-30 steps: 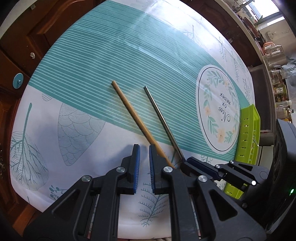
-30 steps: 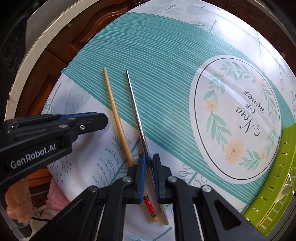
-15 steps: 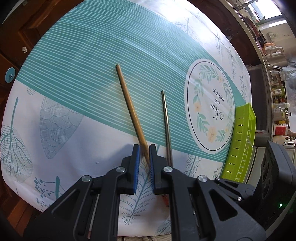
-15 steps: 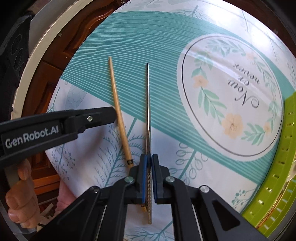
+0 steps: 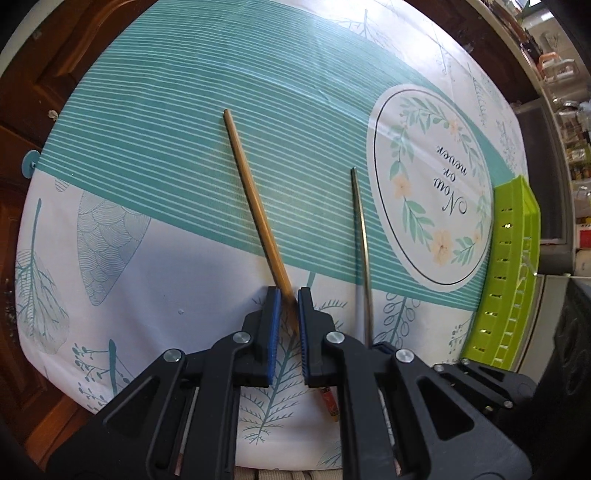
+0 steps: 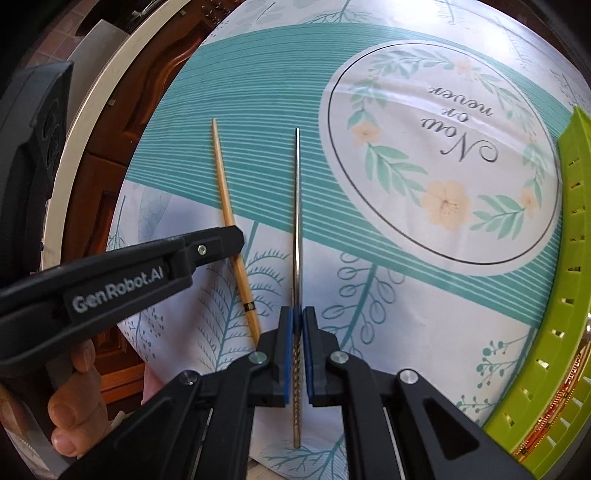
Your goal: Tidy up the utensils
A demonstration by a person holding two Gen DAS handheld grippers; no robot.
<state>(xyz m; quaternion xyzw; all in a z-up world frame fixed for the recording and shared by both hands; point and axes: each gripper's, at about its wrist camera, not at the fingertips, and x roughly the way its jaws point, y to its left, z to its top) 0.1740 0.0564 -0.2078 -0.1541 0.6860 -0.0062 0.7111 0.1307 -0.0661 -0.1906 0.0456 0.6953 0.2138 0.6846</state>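
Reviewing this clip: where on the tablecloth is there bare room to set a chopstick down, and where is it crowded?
Free: the teal striped band beyond the wooden chopstick and metal chopstick tips, and the round floral emblem before the green basket. Crowded: the near edge, where the left gripper and right gripper work side by side.

Dark carved wooden cabinets (image 5: 22,122) flank the table's teal-striped leafy cloth (image 5: 229,74) — daylight glares from a window (image 5: 532,3).
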